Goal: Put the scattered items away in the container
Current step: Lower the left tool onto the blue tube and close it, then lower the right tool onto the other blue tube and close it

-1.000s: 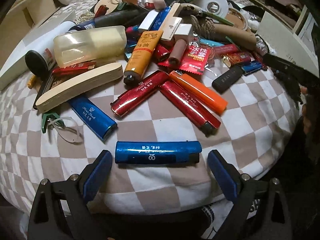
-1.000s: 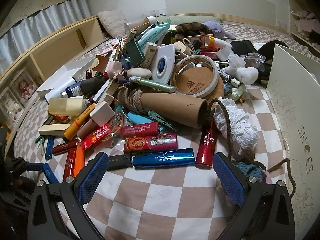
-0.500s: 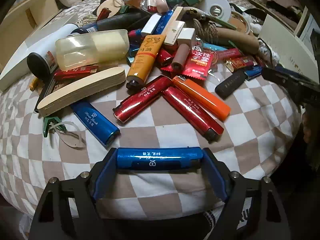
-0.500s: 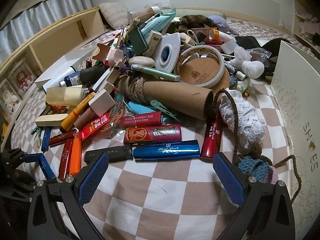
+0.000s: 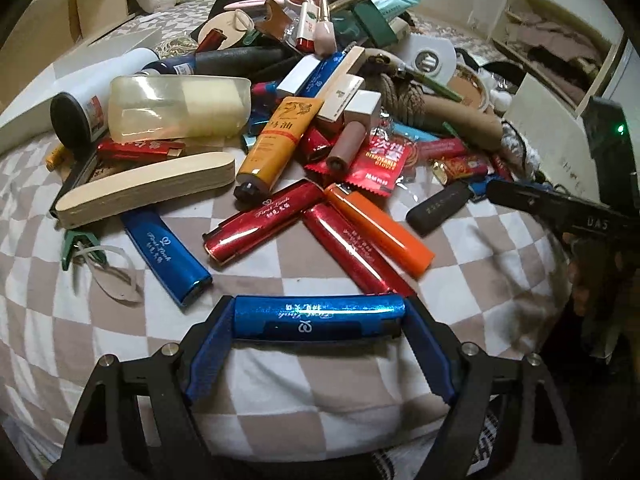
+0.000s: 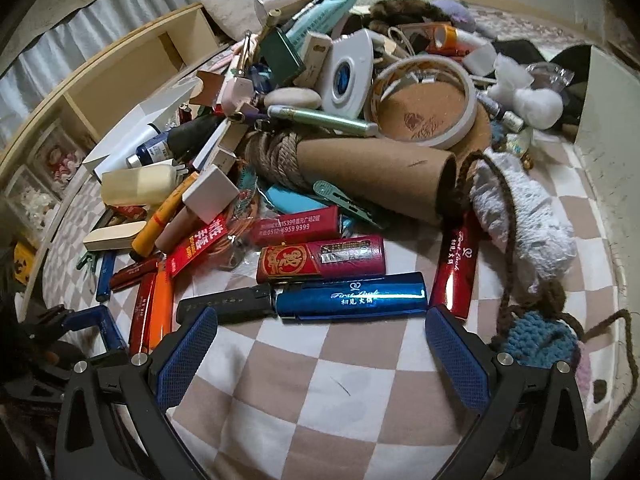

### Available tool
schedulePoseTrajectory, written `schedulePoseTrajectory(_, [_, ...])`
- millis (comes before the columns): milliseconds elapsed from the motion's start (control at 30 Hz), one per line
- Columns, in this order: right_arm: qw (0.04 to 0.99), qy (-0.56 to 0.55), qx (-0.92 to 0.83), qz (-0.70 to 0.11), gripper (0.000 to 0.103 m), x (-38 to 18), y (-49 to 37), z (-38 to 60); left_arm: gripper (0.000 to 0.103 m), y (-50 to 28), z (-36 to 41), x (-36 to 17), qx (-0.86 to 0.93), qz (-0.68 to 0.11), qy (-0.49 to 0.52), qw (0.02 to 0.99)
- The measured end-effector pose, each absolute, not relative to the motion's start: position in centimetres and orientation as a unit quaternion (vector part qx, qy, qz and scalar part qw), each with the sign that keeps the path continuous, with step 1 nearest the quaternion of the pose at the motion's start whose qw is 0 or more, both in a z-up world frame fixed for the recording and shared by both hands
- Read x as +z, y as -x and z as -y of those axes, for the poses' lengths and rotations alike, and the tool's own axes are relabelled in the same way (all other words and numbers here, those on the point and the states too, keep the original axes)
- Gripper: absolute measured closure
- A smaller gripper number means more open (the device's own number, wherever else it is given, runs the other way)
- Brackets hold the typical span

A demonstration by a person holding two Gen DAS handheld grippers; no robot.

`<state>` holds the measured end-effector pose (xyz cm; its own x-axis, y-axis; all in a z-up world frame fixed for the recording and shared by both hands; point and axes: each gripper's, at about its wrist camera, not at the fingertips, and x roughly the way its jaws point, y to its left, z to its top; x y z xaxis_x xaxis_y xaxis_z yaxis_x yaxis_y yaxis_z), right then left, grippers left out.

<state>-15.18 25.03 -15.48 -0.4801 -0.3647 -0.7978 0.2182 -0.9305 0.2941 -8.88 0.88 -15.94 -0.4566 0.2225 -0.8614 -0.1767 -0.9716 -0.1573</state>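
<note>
In the left wrist view my left gripper [image 5: 318,322] is shut on a blue lighter [image 5: 316,317], clamped end to end between the blue pads just above the checked bedspread [image 5: 280,392]. In the right wrist view my right gripper [image 6: 320,344] stands open, its pads either side of bare cloth. Just beyond its fingertips lie another blue lighter [image 6: 352,297] and a black lighter [image 6: 226,306]. A white shoe box [image 6: 612,184] stands at the right edge. The left gripper [image 6: 94,330] shows at the far left with its lighter.
A heap of clutter fills the bed: red lighters [image 5: 264,220], an orange lighter [image 5: 378,230], a cardboard tube [image 6: 360,172] wound with rope, a tape ring [image 6: 426,104], a crocheted piece with brown yarn [image 6: 532,332]. A wooden shelf [image 6: 120,80] runs along the left.
My left gripper closed on the blue lighter and lifted it slightly. The right gripper eased closer to the blue and black lighters, staying open.
</note>
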Motion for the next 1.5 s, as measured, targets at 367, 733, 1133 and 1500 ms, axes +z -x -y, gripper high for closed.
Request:
schedulePoseTrajectory(367, [0.146, -0.501, -0.853, 0.000, 0.000, -16.5, 16.9, -24.4, 0.020, 8.7, 0.2, -16.1, 0.855, 0.064, 0.500, 0.123])
schedulePoseTrajectory(733, [0.156, -0.497, -0.851, -0.068, 0.000, -16.6, 17.3, -23.1, 0.020, 8.8, 0.2, -16.4, 0.855, 0.067, 0.500, 0.123])
schedulePoseTrajectory(1133, [0.131, -0.499, -0.853, -0.081, 0.016, -16.7, 16.8, -23.4, 0.020, 8.8, 0.3, -16.5, 0.856, 0.070, 0.498, 0.122])
schedulePoseTrajectory(1500, [0.119, -0.493, -0.860, -0.060, 0.019, -16.3, 15.8, -23.2, 0.020, 8.9, 0.4, -16.4, 0.859, 0.074, 0.492, 0.121])
